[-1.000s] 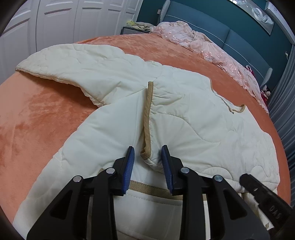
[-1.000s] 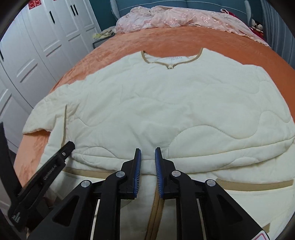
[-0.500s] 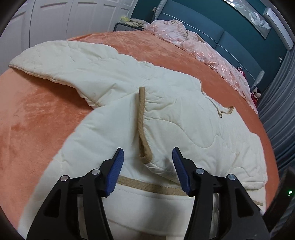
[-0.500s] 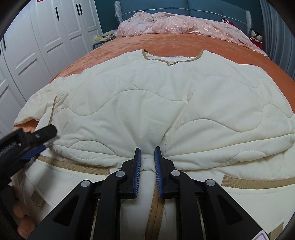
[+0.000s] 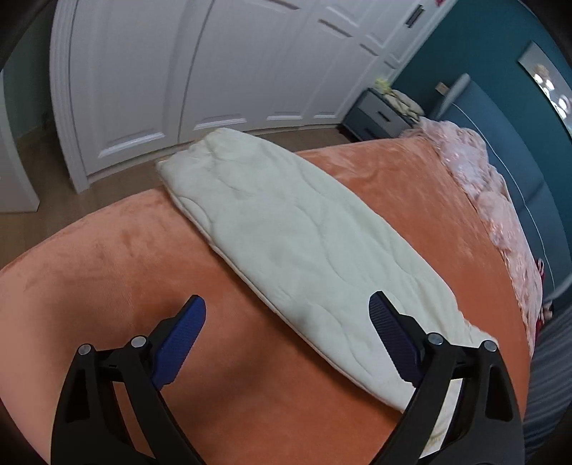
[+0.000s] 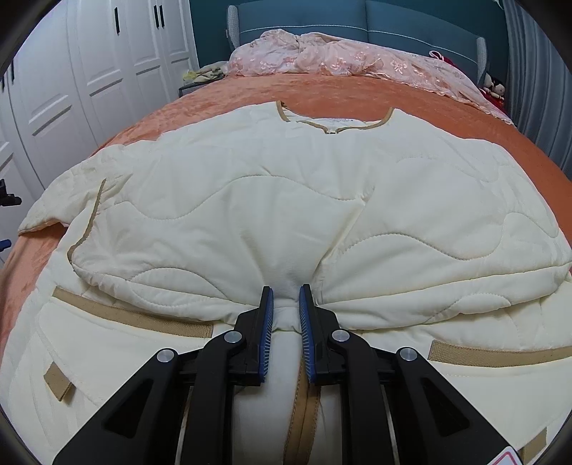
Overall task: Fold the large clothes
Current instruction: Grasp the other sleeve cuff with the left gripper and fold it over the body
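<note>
Clearly mid-fold: cream quilted padded jacket with tan trim [image 6: 286, 200] spread flat across orange plush bed cover [image 6: 343, 89], neckline pointing toward teal headboard [image 6: 357, 25], hem end nearest the cameras. Lower part doubled up over the body, folded edge bunched and puckered exactly where right tool [image 6: 286, 311] pinches it, blue pads [image 6: 266, 332] closed on a small ridge of cloth. Probably held there to keep the fold from springing back, since thick padding resists creasing. 2 tan bands on the underlying layer left exposed below the fold, on either side of the centre.

Left tool [image 5: 286, 322] wide open, gripping nothing, hovering above bare cover just beside long cream sleeve [image 5: 296, 243]. Sleeve stretched out diagonally toward bed edge, cuff reaching over wooden floor [image 5: 46, 168] in front of white panelled wardrobe doors [image 5: 214, 64]. Spread pads aimed near the sleeve's closer portion, likely lined up for a grab so the sleeve can be swung inward across the body. Contact not yet made, as far as visible.

Pink lace bedding [image 6: 339, 60] heaped at the head of the bed, well apart from the jacket. Risk, by judgement: letting go of the pinched fold early, and slippery quilted fabric sliding on plush.
</note>
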The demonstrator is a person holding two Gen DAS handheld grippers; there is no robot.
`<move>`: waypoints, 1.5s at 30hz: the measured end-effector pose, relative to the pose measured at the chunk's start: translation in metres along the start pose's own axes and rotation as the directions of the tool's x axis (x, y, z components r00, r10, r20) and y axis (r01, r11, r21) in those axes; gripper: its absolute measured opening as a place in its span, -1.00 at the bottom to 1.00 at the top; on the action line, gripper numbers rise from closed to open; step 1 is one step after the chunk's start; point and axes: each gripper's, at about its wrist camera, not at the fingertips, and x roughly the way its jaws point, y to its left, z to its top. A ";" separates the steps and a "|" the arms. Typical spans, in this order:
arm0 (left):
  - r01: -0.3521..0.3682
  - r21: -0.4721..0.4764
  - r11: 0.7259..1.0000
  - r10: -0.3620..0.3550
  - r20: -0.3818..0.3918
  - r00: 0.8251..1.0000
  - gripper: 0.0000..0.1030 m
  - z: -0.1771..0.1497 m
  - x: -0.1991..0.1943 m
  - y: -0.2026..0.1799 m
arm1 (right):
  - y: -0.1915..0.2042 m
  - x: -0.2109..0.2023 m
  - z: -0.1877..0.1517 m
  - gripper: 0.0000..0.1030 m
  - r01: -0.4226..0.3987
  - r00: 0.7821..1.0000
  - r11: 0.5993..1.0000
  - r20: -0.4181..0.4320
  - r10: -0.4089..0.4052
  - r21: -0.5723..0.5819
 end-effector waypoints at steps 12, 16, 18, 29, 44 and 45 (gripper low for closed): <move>0.120 0.023 0.992 -0.120 -0.013 0.993 -0.88 0.032 0.011 -0.032 | 0.005 0.001 0.000 -0.73 0.016 1.000 1.000 0.008 -0.016 -0.008; 0.245 0.220 0.944 -0.256 0.026 0.966 -0.89 0.017 -0.041 -0.117 | 0.004 0.001 0.000 -0.73 0.009 1.000 1.000 0.010 -0.009 0.000; 0.315 0.343 0.885 -0.338 0.009 0.941 -0.89 -0.003 -0.068 -0.170 | 0.004 0.001 0.001 -0.73 0.003 1.000 1.000 0.010 -0.003 0.006; 0.590 0.541 0.599 -0.395 -0.441 0.806 -0.31 -0.250 -0.096 -0.337 | -0.017 -0.073 -0.014 -0.31 -0.048 0.991 0.992 0.127 0.033 0.119; 0.482 0.113 0.869 -0.421 -0.342 0.840 0.23 -0.212 -0.059 -0.222 | -0.119 -0.085 0.031 0.12 -0.164 0.984 0.893 0.127 0.122 0.420; 0.466 0.062 0.883 -0.421 -0.334 0.843 0.23 -0.204 -0.052 -0.211 | -0.127 -0.079 0.038 0.12 -0.162 0.985 0.879 0.123 0.119 0.449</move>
